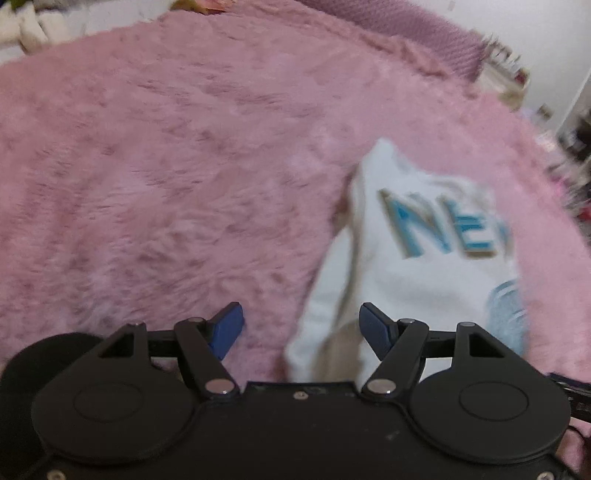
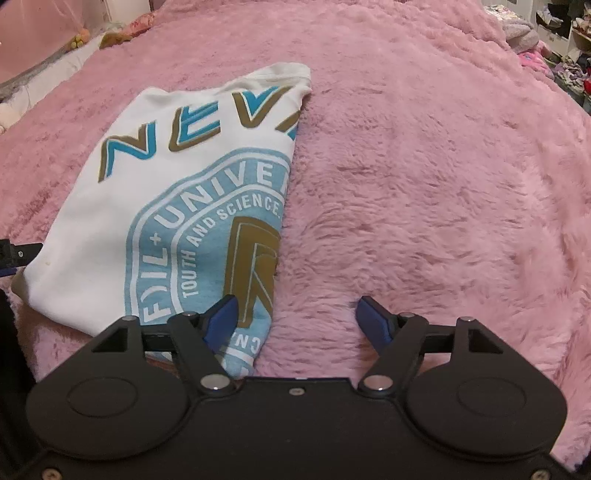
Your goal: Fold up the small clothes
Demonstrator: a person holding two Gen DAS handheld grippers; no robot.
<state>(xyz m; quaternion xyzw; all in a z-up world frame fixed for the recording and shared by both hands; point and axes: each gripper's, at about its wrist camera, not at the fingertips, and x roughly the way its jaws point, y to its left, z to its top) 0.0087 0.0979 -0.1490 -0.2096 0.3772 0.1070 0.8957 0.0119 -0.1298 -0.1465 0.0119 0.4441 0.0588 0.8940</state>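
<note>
While bare pink blanket point(image 2: 424, 184) lies right of the folded shirt point(image 2: 166, 206), both grippers point(image 2: 297, 317) point(image 1: 301, 326) tilt down, spread wide, gripping nothing.

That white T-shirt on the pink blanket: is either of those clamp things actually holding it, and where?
Neither. The left gripper and right gripper both stand open; the T-shirt lies loose on the blanket.

Count: 1 white T-shirt point(image 2: 122, 221), folded, blue and gold print. 1 pink fluffy blanket point(image 2: 424, 203) under it. 2 hand-held grippers: left hand-held gripper point(image 1: 301, 328), right hand-held gripper point(image 2: 297, 321), each with 2 blue fingertips point(image 2: 373, 321), so 4 in all. Cluttered shelves point(image 2: 565, 33) at far right, items too small to count.
</note>
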